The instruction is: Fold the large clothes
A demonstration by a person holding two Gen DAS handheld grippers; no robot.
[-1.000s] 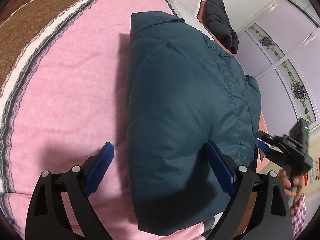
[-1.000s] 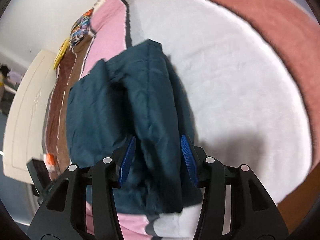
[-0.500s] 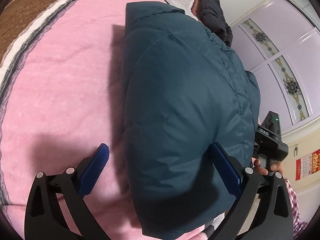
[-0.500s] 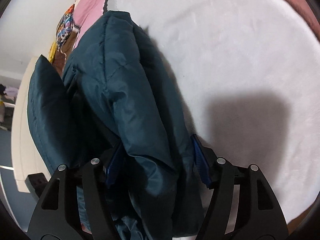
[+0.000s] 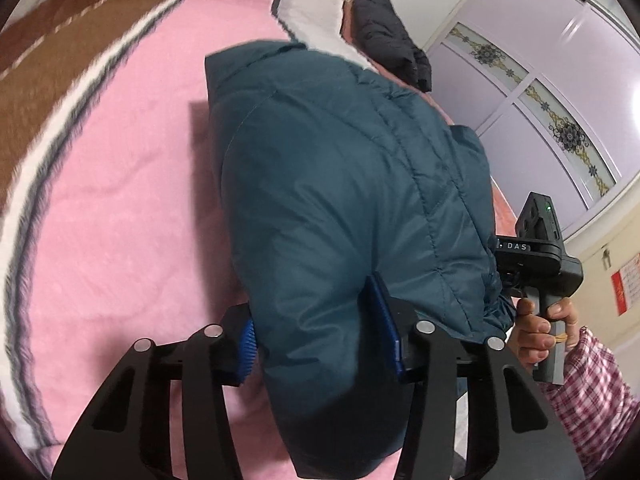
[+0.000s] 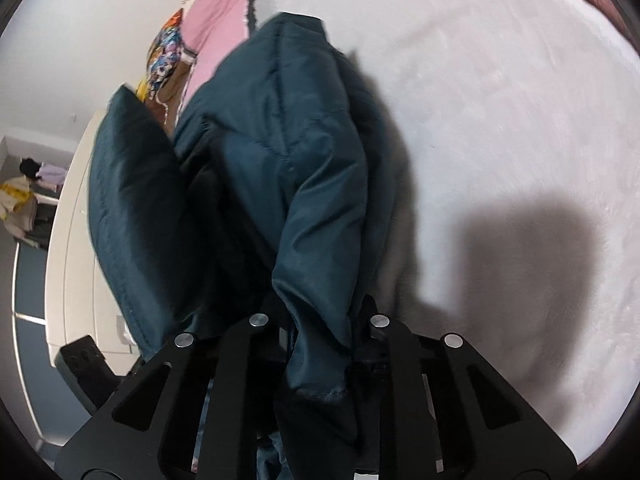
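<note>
I see the bed (image 5: pixel 120 184) under a pink, brown and white blanket; the teal jacket (image 5: pixel 352 184) lies on it ahead of my fingers, a black garment (image 5: pixel 384 44) beyond.

My left gripper (image 5: pixel 316 336) tilts downward, its jaws closing with padded cloth between the blue pads (image 5: pixel 385 320). My right gripper (image 6: pixel 320 328) is closing too, pinching a fold. My right hand (image 5: pixel 540 328) wraps its grey handle.
</note>
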